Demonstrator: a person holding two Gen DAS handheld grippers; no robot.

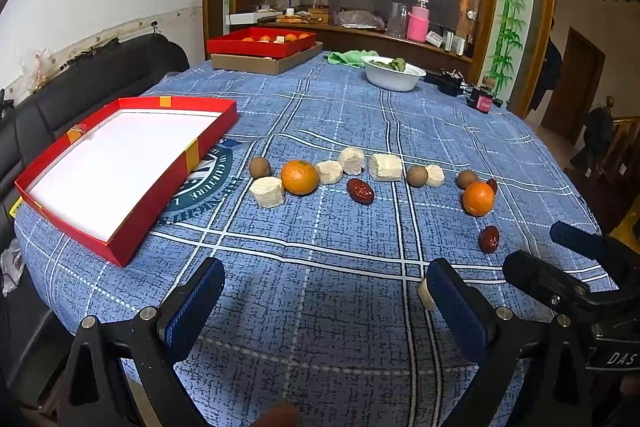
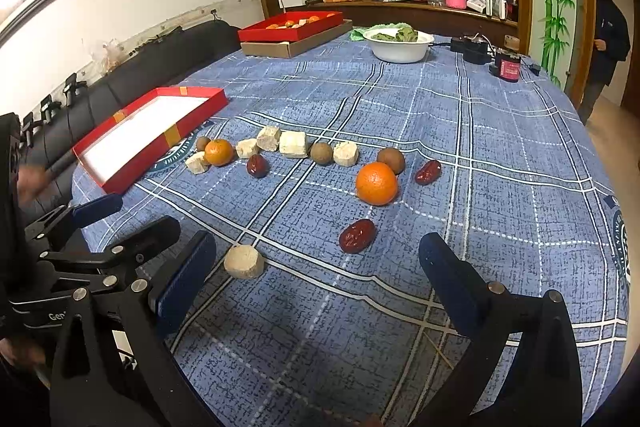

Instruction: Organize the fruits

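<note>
Across the blue plaid surface the fruits and snacks lie loose in a ragged row: two oranges, the left orange and the right orange, three wrinkled red dates such as the near date, brown round fruits that may be longans or small kiwis (too small to tell), and pale crumbly cakes like the nearest cake. At the left, the empty red tray with its white floor waits, well apart from the row; a second red tray, far off on a cardboard lid, already holds oranges and cakes. Both tools hover low over the near edge, each holding nothing: the left hand-held gripper has its blue pads spread wide, and so does the right hand-held gripper. By my reading the sorting has not begun for this tray, and the step in hand is the first approach. The right gripper's gap roughly frames the near date and nearest cake, so the next move likely calls for a short forward reach, lowering around one piece, and a gentle close, since the cakes look friable and the dates could roll. From the left wrist view the nearest cake is mostly hidden behind the right pad, and the person's hands are cut off at the frame edges.
</note>
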